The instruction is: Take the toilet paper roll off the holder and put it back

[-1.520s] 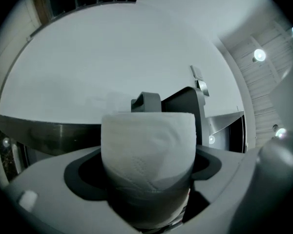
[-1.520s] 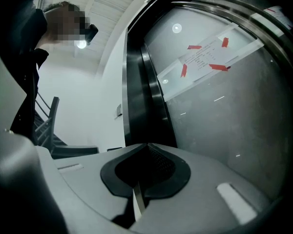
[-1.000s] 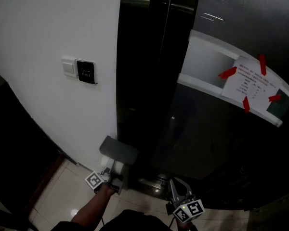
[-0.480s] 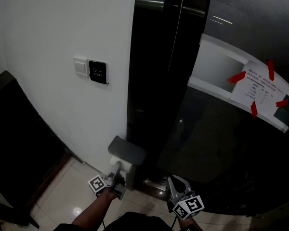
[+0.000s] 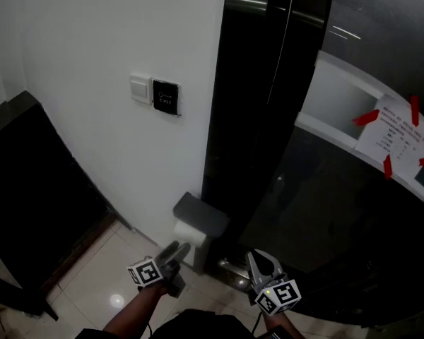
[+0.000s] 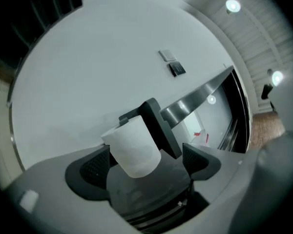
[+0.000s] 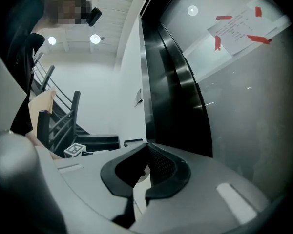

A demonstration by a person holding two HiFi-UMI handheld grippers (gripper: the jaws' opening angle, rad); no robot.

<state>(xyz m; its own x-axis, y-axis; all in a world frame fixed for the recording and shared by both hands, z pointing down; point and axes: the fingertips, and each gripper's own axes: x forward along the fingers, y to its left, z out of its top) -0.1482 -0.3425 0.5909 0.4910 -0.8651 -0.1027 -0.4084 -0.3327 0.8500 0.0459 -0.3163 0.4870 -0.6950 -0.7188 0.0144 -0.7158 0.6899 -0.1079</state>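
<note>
Toilet paper roll sits on its holder, directly under the holder's grey cover. The holder is mounted low on the white wall, just beside the black door frame.

Left gripper:
- In the head view, the left gripper points up at the roll from below, with its tips close to the paper.
- In the left gripper view, the roll stands between the two jaws of the left gripper, with the holder behind it.
- The jaws are spread wide. The right-hand pad is clear of the paper. Contact at the left-hand pad cannot be confirmed.

Right gripper:
- The right gripper is held to the right of the holder, in front of the dark glass panel, well apart from the roll.
- In the right gripper view, the pads of the right gripper meet at the tips. Nothing is pinched between them.

Surroundings:
- A white switch and a black reader panel are fixed side by side higher on the wall.
- A printed sheet is taped to the glass with red strips.
- The floor is pale glossy tile.
</note>
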